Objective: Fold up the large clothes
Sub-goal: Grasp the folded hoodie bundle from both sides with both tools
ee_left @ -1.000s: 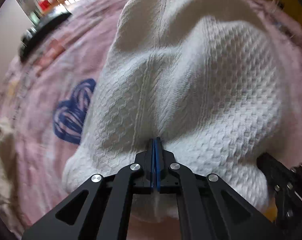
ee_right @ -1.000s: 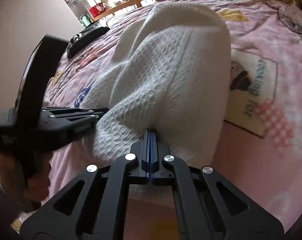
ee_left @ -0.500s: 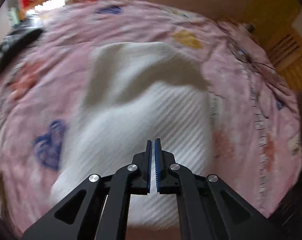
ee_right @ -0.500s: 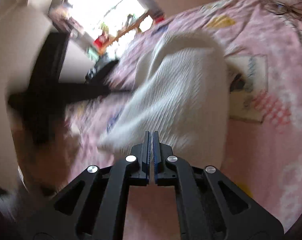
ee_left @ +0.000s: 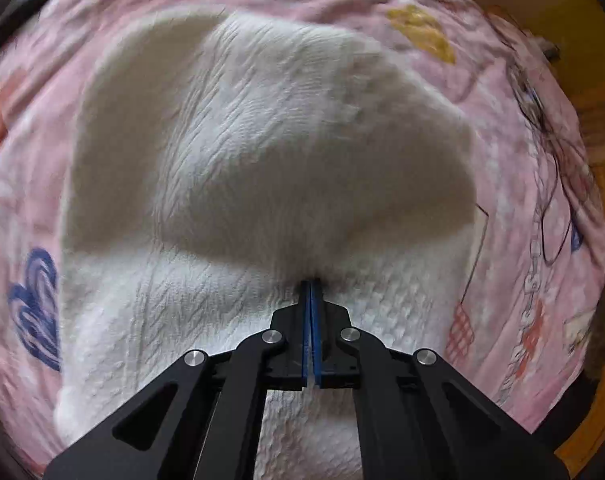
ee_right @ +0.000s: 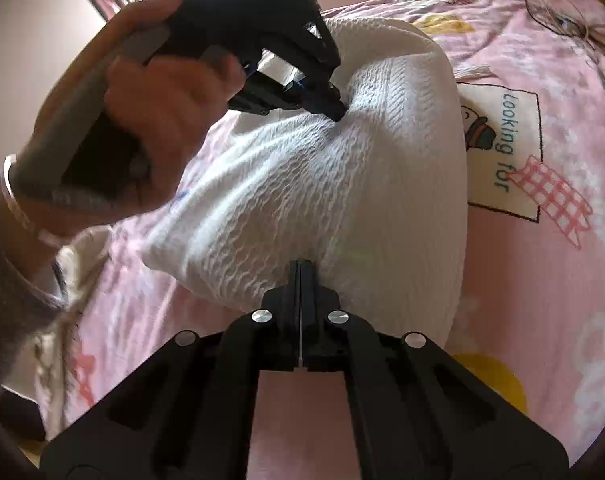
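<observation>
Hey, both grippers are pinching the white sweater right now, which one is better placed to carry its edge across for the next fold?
Probably the left gripper: it pinches the white sweater farther up, with cloth lifted. The right gripper grips the near edge, so it can anchor.

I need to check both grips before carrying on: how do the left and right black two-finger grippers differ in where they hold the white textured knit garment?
The left gripper pinches the white knit garment farther up, on a raised ridge; the right gripper pinches its near edge, lower down. The left gripper points down into the cloth; the right gripper points along it. Both are shut on it, above the pink patterned bedspread.
</observation>
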`<act>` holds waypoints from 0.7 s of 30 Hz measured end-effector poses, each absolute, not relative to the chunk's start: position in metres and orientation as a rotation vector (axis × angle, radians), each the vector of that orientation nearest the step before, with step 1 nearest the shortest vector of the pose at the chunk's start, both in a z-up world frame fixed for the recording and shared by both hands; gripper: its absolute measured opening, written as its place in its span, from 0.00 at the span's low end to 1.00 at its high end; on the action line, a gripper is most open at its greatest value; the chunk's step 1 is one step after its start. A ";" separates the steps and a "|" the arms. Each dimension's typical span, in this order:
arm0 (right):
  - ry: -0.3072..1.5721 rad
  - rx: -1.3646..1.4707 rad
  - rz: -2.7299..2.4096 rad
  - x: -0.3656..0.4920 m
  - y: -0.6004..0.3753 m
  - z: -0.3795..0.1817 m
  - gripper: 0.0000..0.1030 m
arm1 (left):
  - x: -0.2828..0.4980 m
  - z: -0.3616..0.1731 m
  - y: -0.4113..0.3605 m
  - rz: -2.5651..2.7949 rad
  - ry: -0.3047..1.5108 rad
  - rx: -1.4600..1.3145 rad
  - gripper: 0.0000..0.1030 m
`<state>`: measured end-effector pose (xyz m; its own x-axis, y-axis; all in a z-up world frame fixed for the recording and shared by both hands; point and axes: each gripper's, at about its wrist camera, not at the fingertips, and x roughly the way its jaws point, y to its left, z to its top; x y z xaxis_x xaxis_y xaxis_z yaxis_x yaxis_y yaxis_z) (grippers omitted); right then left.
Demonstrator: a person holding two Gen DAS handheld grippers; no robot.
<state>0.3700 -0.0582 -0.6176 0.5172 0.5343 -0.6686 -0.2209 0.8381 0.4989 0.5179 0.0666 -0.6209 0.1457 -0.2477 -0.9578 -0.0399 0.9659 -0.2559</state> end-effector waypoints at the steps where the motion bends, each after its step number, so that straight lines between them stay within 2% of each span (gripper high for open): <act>1: 0.918 0.402 0.478 0.368 -0.063 -0.614 0.02 | 0.513 -0.612 0.064 -0.178 1.394 -0.201 0.03; 2: 0.916 0.427 0.484 0.364 -0.069 -0.609 0.02 | 0.506 -0.604 0.064 -0.210 1.369 -0.179 0.08; 3: 0.917 0.446 0.485 0.363 -0.075 -0.605 0.03 | 0.498 -0.595 0.068 -0.238 1.345 -0.170 0.37; 4: 0.907 0.471 0.470 0.362 -0.085 -0.599 0.03 | 0.490 -0.584 0.075 -0.231 1.311 -0.159 0.57; 5: 0.896 0.488 0.456 0.362 -0.093 -0.594 0.07 | 0.484 -0.575 0.082 -0.221 1.268 -0.155 0.80; 7: 0.866 0.550 0.445 0.363 -0.116 -0.582 0.29 | 0.467 -0.556 0.100 -0.237 1.194 -0.111 0.80; 8: 0.852 0.570 0.444 0.365 -0.124 -0.577 0.58 | 0.464 -0.552 0.105 -0.245 1.188 -0.104 0.80; 9: 0.831 0.584 0.439 0.367 -0.133 -0.571 0.73 | 0.456 -0.547 0.119 -0.242 1.179 -0.085 0.80; 11: 0.782 0.608 0.435 0.375 -0.153 -0.558 0.74 | 0.451 -0.543 0.136 -0.226 1.170 -0.061 0.84; 13: 0.791 0.655 0.435 0.390 -0.171 -0.554 0.82 | 0.449 -0.544 0.164 -0.234 1.178 -0.074 0.85; 14: 0.811 0.702 0.448 0.401 -0.179 -0.557 0.86 | 0.451 -0.547 0.178 -0.263 1.195 -0.096 0.89; 17: 0.910 0.924 0.505 0.431 -0.199 -0.581 0.86 | 0.459 -0.562 0.206 -0.289 1.222 -0.169 0.92; 21: 1.055 1.014 0.476 0.466 -0.204 -0.615 0.86 | 0.477 -0.596 0.234 -0.306 1.301 -0.280 0.92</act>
<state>0.4660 -0.2037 -0.6150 0.4521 0.7466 -0.4881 0.1281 0.4872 0.8639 0.4771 0.2339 -0.5957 0.2371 -0.3752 -0.8961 0.0640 0.9264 -0.3710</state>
